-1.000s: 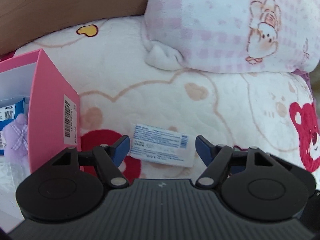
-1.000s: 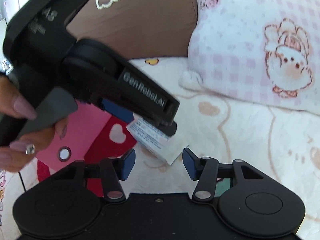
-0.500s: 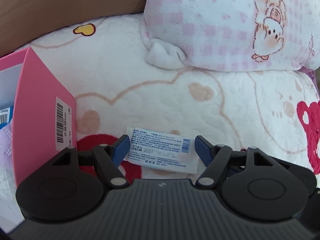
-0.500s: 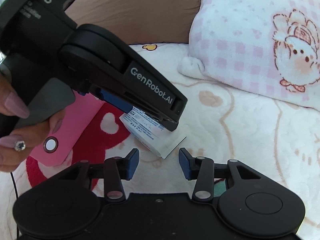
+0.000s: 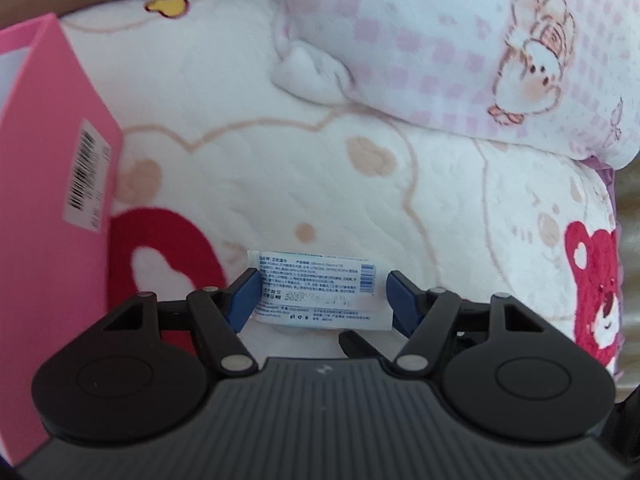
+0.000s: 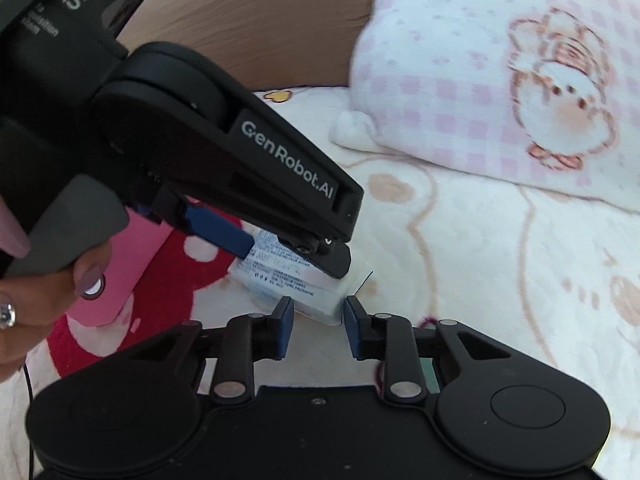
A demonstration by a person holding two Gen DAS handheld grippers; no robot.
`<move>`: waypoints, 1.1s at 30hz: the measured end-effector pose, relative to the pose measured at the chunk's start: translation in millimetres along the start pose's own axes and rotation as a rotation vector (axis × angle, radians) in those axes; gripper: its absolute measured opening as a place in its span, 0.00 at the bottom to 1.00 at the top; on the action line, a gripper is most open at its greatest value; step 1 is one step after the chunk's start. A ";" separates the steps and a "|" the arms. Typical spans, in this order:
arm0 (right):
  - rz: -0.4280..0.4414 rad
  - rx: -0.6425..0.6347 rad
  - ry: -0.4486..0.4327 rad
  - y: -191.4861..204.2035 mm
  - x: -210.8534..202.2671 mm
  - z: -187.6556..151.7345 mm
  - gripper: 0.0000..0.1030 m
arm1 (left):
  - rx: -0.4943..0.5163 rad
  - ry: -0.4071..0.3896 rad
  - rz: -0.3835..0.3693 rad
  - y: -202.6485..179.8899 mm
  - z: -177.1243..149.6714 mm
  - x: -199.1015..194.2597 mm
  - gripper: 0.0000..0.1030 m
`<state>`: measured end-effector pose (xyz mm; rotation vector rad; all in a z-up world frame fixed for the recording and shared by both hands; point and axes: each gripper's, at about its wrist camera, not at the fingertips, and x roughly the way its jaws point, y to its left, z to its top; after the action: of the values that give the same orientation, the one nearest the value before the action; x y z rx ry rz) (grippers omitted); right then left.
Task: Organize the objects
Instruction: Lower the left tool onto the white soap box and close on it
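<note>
A flat white packet point(image 5: 316, 292) with blue print lies on the fleece blanket point(image 5: 280, 160). My left gripper point(image 5: 320, 300) points down over it. Its jaws are closing with the packet between them, the blue pads point(image 5: 244, 300) at the packet's two short edges. In the right wrist view the left gripper point(image 6: 290, 254) covers the far part of the packet point(image 6: 292, 280). My right gripper point(image 6: 319, 318) is shut on the packet's near end, one pad against each side. A pink box point(image 5: 52, 200) stands open-topped at the left.
A pink-checked pillow point(image 5: 460, 40) with a cartoon print lies behind the packet. A brown headboard point(image 6: 260, 20) rises at the back. A person's hand point(image 6: 24, 300) holds the left gripper's grip beside the pink box point(image 6: 132, 248). The blanket ends at the right.
The right gripper's jaws have come together onto the packet's near end. The left gripper has drawn in over the packet and its jaws have narrowed a little.
</note>
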<state>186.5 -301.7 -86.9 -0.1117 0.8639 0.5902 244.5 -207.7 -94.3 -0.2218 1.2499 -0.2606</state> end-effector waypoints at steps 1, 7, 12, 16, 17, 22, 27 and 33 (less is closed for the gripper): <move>-0.003 0.009 0.001 -3.9 -2.3 -2.4 0.34 | 0.006 0.006 -0.011 -3.7 -1.2 -0.2 0.65; -0.054 -0.042 0.013 -19.3 -10.0 -19.1 0.36 | 0.080 0.046 -0.070 -15.8 -10.7 -4.2 0.63; -0.050 0.028 -0.013 -25.4 -13.4 -23.3 0.37 | 0.078 -0.030 -0.051 -7.5 -13.4 -4.7 0.61; -0.079 0.008 -0.008 -19.9 -11.1 -20.6 0.38 | 0.093 -0.102 0.026 -1.5 -15.7 -7.9 0.63; -0.080 0.008 -0.009 -21.6 -9.5 -17.4 0.38 | 0.093 -0.104 0.023 0.6 -16.1 -8.0 0.63; -0.108 -0.078 -0.009 -13.7 -7.4 -20.9 0.49 | -0.013 -0.085 -0.039 12.6 -14.5 4.5 0.65; -0.140 -0.145 -0.013 -0.5 -2.3 -21.8 0.51 | -0.121 -0.087 -0.141 21.8 -20.8 9.3 0.51; -0.114 -0.142 -0.012 0.2 -3.2 -17.5 0.51 | -0.126 -0.114 -0.154 22.3 -27.7 7.9 0.39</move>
<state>172.9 -308.6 -95.9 -0.2845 0.7982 0.5444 222.0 -189.7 -116.6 -0.4367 1.1387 -0.2978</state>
